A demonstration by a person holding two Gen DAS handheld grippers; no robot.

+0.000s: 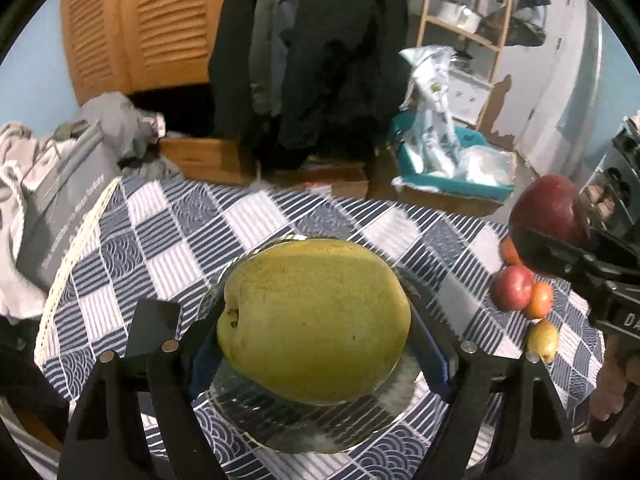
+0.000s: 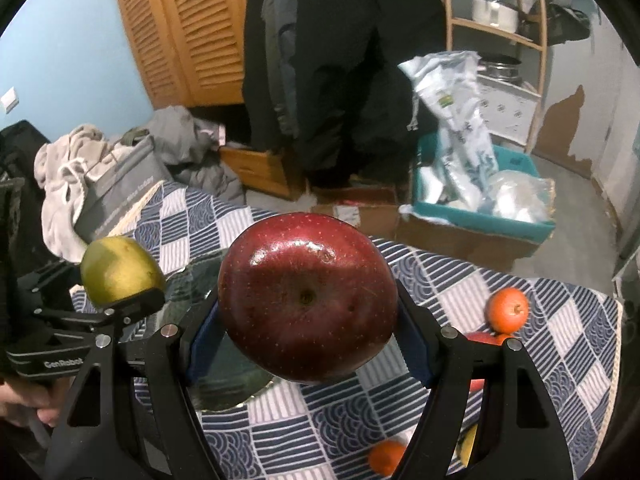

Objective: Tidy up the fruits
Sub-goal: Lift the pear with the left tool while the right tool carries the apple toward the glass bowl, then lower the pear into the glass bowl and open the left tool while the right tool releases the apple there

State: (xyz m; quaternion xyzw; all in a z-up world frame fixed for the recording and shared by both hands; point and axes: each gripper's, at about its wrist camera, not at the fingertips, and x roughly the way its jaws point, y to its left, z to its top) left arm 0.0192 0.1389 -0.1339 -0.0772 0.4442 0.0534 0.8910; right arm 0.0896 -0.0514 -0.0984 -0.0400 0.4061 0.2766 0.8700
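My left gripper is shut on a big green pear, held just above a clear glass plate on the checked tablecloth. My right gripper is shut on a dark red apple, hanging over the cloth beside the glass plate. Each view shows the other gripper from the side: the red apple at the far right, the green pear at the left. Loose fruit lies on the cloth: a small red apple, an orange, a small yellow-green pear, and oranges.
The table with the blue-and-white checked cloth ends close behind the plate. Beyond it are a grey bag with clothes, hanging dark coats, a teal bin of plastic bags on cardboard, and a wooden shelf.
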